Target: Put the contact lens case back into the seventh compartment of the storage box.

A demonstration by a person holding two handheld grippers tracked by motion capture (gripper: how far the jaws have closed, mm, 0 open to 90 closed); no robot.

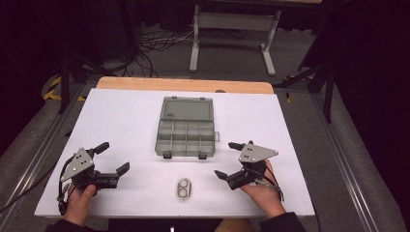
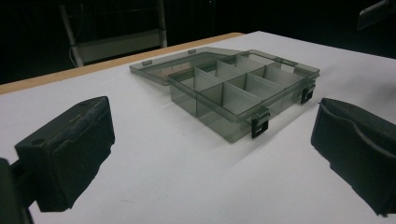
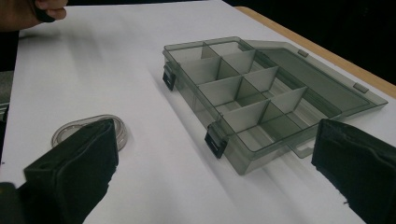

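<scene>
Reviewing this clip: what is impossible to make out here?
- Small clear case: its contents are too small in the high view; in the right gripper view the right hand-held gripper has one jaw covering part of it.
- Organizer box: whether its compartments hold anything small; translucent dividers blur them.

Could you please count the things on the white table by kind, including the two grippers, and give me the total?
Grey compartment box, lid open: 1
Small clear oval case: 1
Grippers, both open and empty: 2, the left gripper and the right gripper
Total: 4
</scene>
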